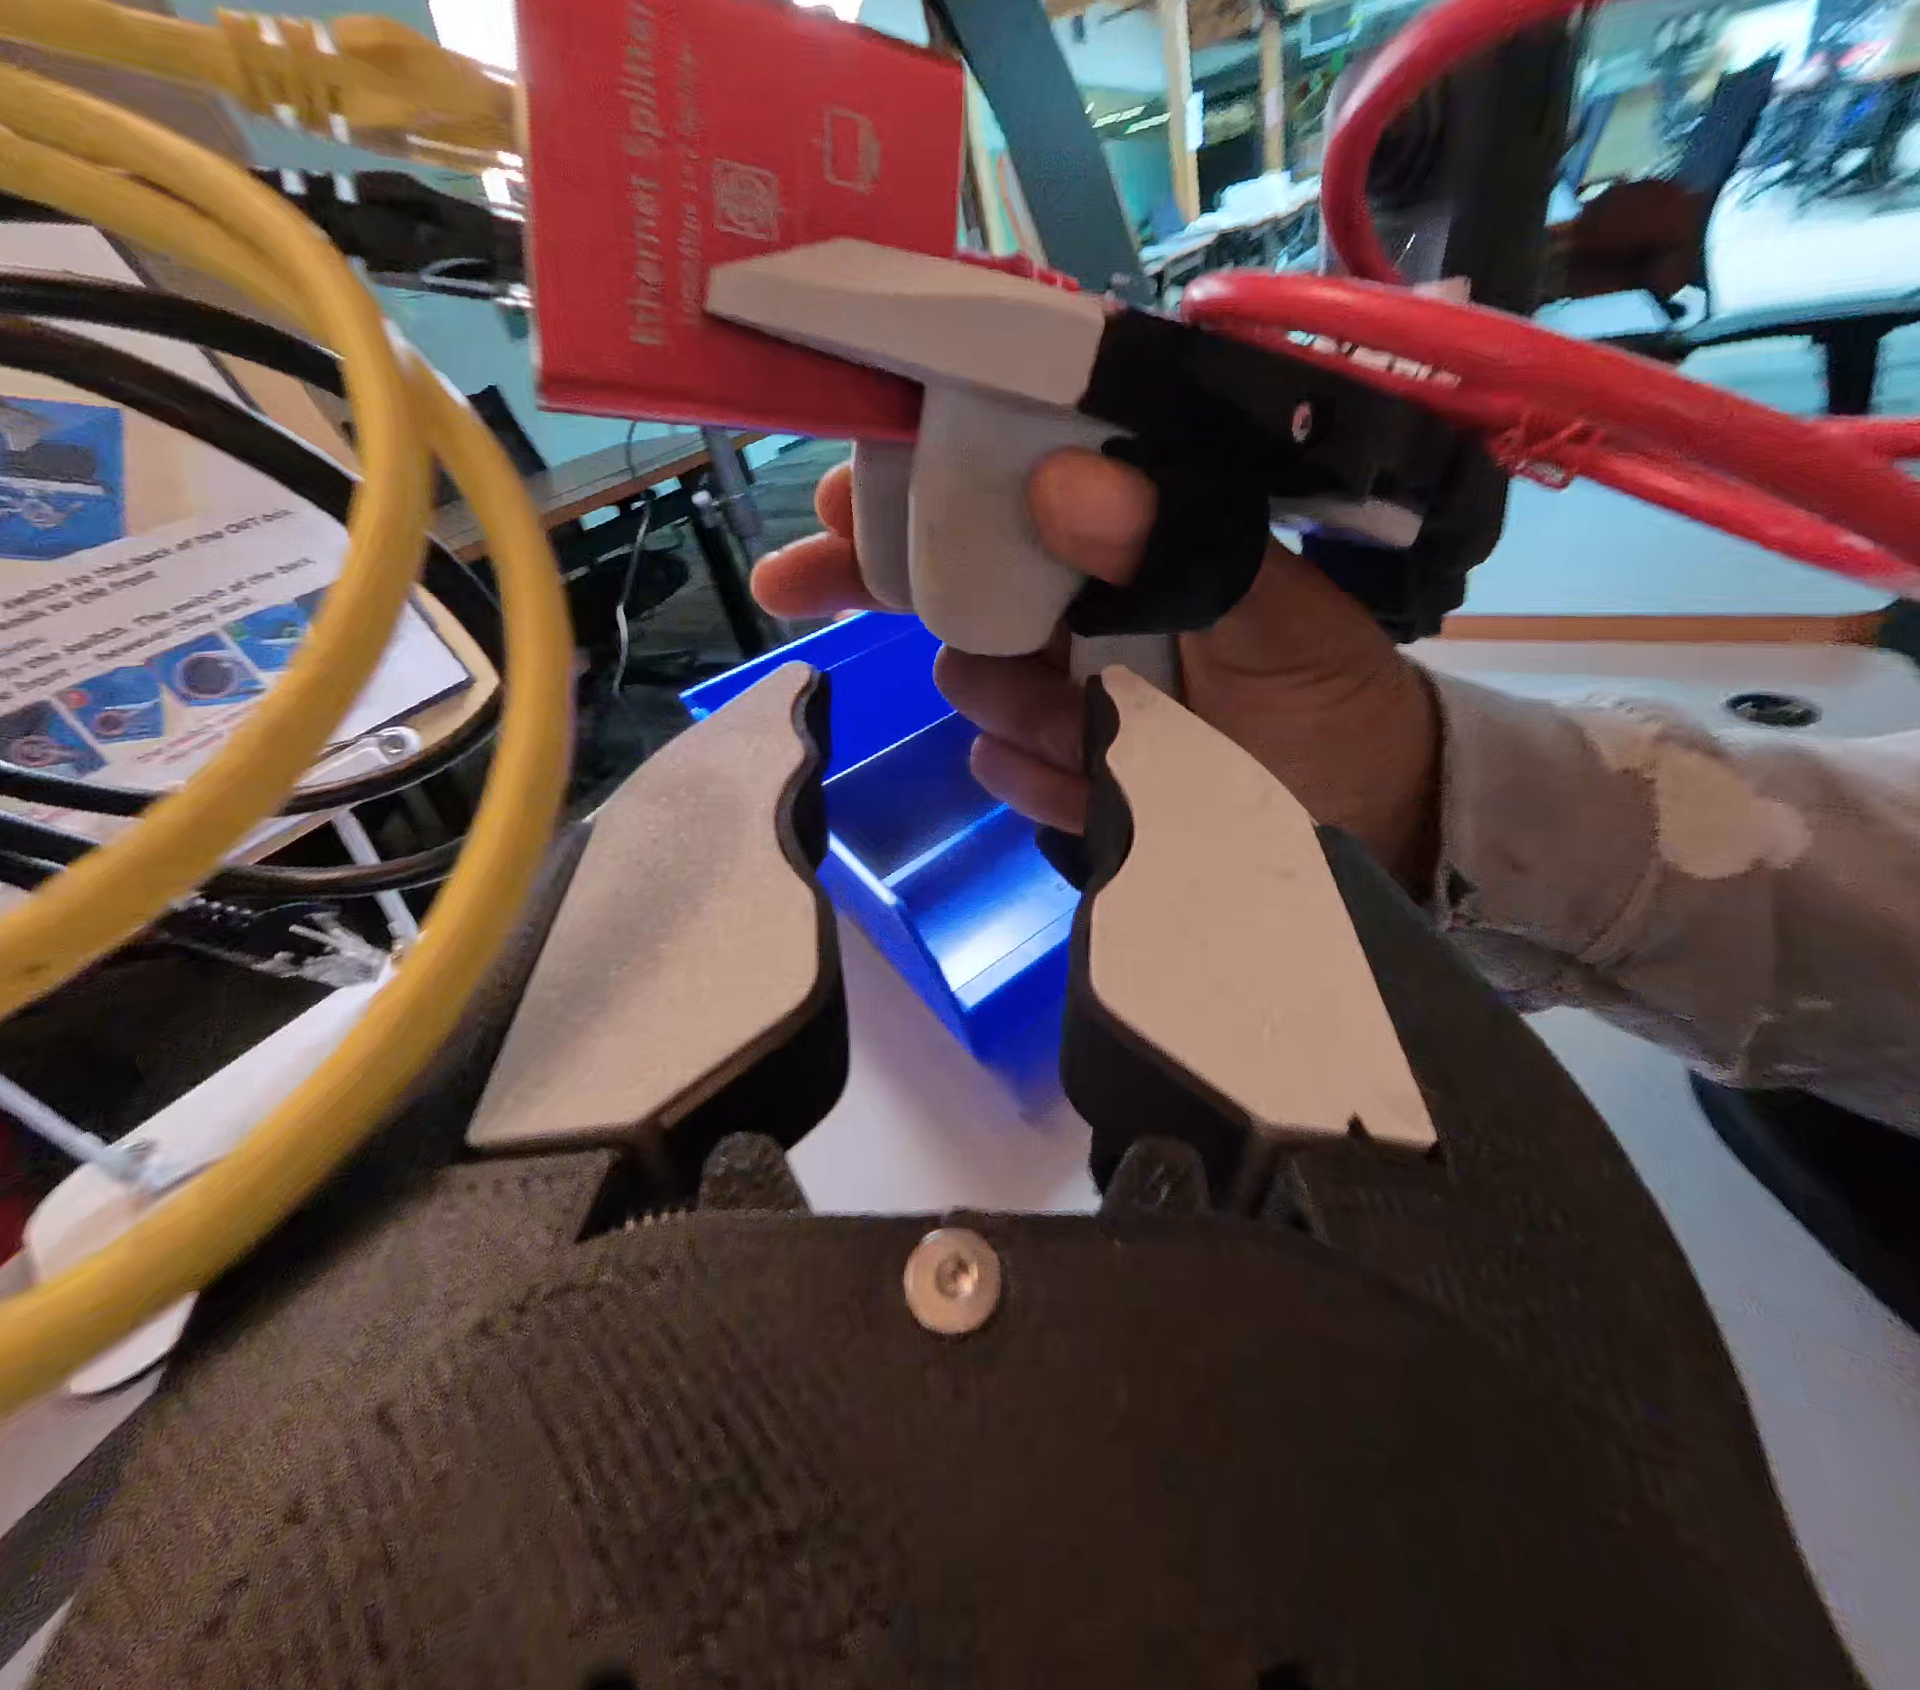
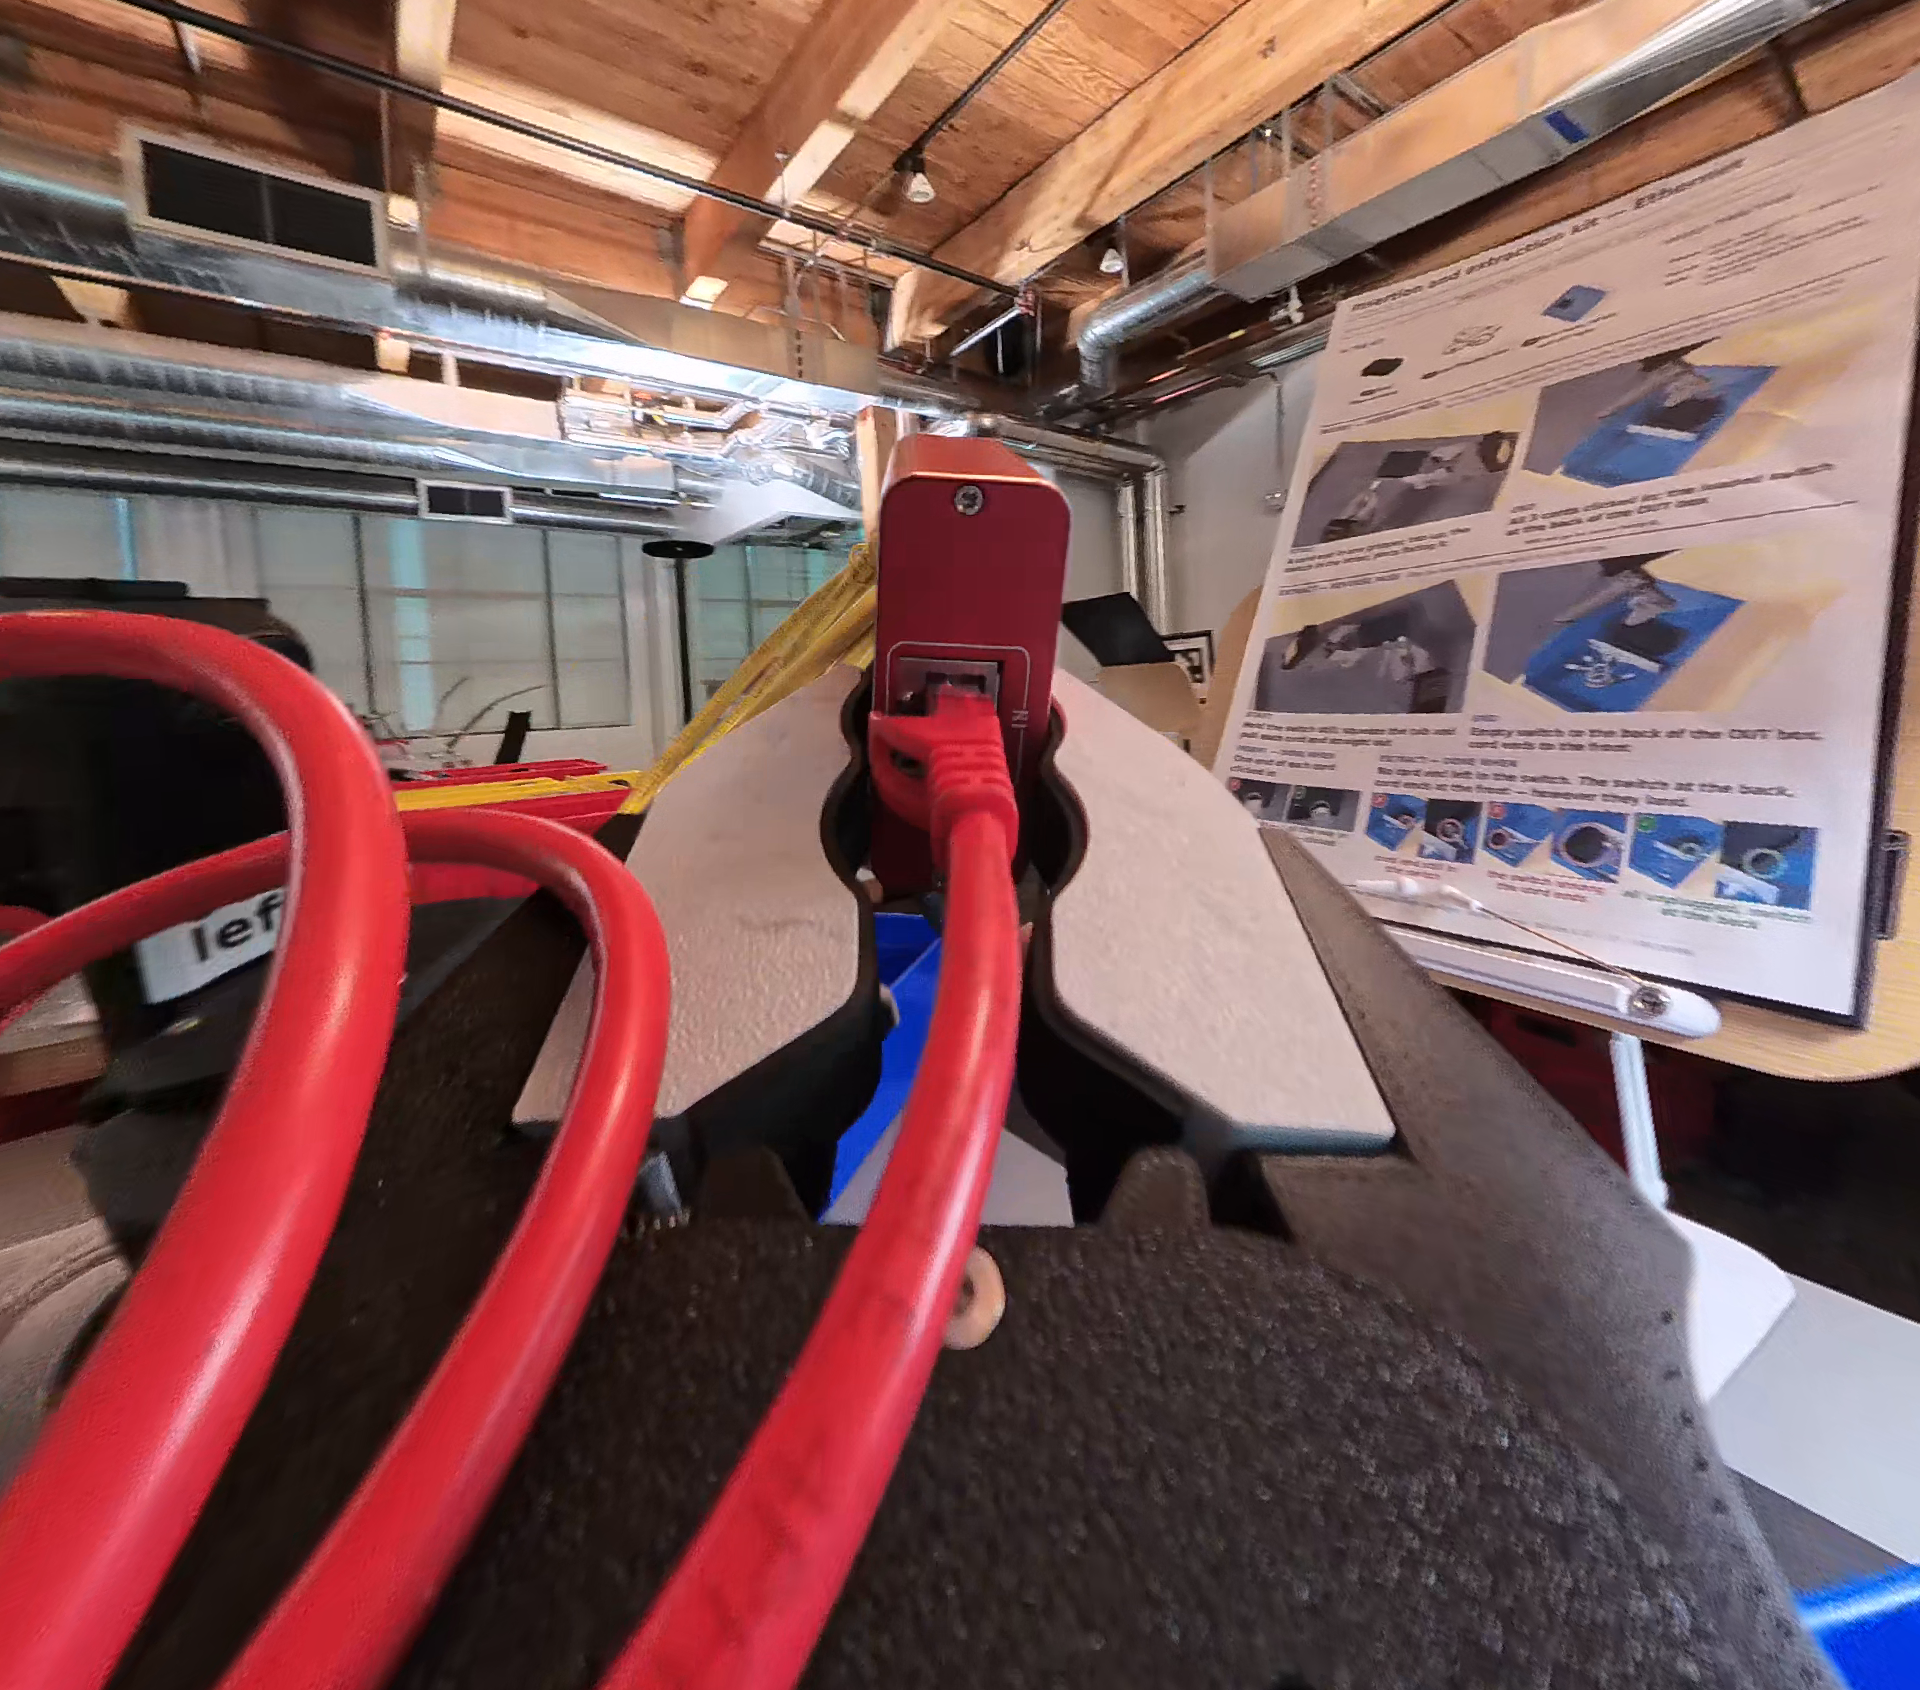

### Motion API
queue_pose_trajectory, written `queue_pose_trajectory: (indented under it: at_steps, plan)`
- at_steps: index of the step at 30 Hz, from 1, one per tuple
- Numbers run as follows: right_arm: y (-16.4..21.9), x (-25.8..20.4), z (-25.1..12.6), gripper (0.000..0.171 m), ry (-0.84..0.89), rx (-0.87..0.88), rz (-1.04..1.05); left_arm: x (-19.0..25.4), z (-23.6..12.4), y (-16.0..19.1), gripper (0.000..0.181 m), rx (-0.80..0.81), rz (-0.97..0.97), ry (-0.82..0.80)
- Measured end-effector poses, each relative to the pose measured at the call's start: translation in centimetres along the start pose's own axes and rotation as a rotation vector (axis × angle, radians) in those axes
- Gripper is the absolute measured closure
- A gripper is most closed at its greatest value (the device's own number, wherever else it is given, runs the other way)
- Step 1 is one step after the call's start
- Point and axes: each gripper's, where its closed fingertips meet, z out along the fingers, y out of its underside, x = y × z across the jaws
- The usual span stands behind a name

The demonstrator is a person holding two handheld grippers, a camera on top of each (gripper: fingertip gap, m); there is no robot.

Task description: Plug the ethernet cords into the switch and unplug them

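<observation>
My right gripper [image 2: 956, 767] is shut on the red switch [image 2: 971, 591] and holds it up in the air. A red ethernet cord [image 2: 956, 965] is plugged into the port facing the right wrist camera and loops over the gripper body. In the left wrist view the switch [image 1: 727, 186] shows side-on in the other gripper's grey fingers [image 1: 904, 331], held by a hand. A yellow cord plug [image 1: 374, 82] sits in the switch's left end, and its yellow cable [image 1: 436, 705] loops down at left. My left gripper [image 1: 951, 767] is open and empty below the switch.
A blue bin [image 1: 935, 861] lies on the white table behind my left fingers. A printed instruction sheet on a stand [image 2: 1621, 622] is at the right, also seen at far left [image 1: 177, 632] beside black cables [image 1: 208, 393]. The red cord loops overhead [image 1: 1558, 30].
</observation>
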Motion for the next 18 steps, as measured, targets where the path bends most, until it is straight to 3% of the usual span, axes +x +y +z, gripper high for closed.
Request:
queue_pose_trajectory:
  at_steps: [3,7,9,13,18]
  plan:
    - [0.3,-0.5,0.2,0.145,0.004,-0.030,-0.060,-0.3,0.0,0.2,0.133,-0.016,0.035,-0.042]
    - [0.7,-0.4,0.4,0.144,0.045,-0.063,-0.103,-1.1,-0.8,-1.0,0.136,-0.078,0.377,-0.215]
    - [0.6,-0.1,0.3,0.144,0.048,-0.047,-0.077,-0.6,-0.5,-0.8,0.142,-0.081,0.284,-0.165]
    - [1.1,-0.1,0.3,0.145,0.012,-0.076,-0.046,-2.4,-1.1,-1.0,0.134,-0.047,0.048,-0.083]
    - [2.0,-2.0,0.7,0.145,-0.147,-0.105,-0.002,-3.6,-2.2,-2.2,0.135,0.032,-0.324,0.103]
